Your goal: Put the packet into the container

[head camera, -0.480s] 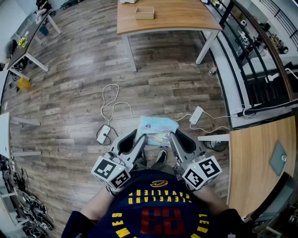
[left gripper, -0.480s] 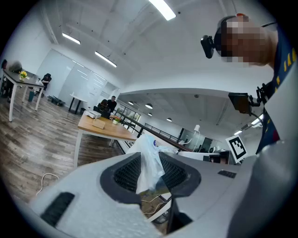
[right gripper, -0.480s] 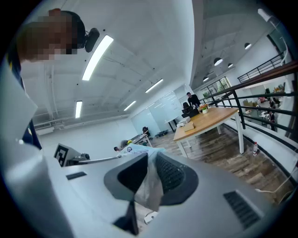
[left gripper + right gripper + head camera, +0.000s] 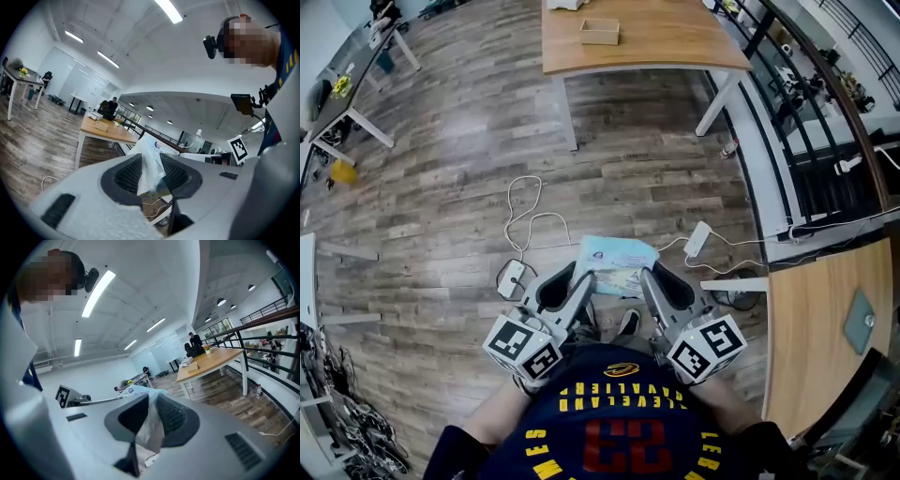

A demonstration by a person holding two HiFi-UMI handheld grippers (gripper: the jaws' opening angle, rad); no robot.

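Pale blue plastic, the packet [image 4: 619, 255] hangs between our two tools, close to our body at 12 o'clock and above the wooden floor [image 4: 441, 187]. The left hand-held gripper [image 4: 577, 279] is clenched on the packet's left edge. Its own view shows the thin film pinched between the ribbed pads [image 4: 125, 174]. The right hand-held gripper [image 4: 652, 277] grasps the opposite edge in the same way, with a fold of film caught between its jaws. So we carry the packet with both tools, off the floor and touching nothing else.

The container [image 4: 600, 31], a small open box, sits on the wooden surface [image 4: 675, 42] far ahead at 12 o'clock, well apart from us. As far as we can see, it holds nothing that belongs to the task, though it is too small to be sure. White cables [image 4: 520, 211] trail over the floor between us and that surface, at about 11 o'clock.

We judge the task to be in its early-middle part. The packet is picked up and secured, but the walk to the surface, the lowering over the container and the release are all left. We think the soft film may sag or slip if either grip loosens on the way.
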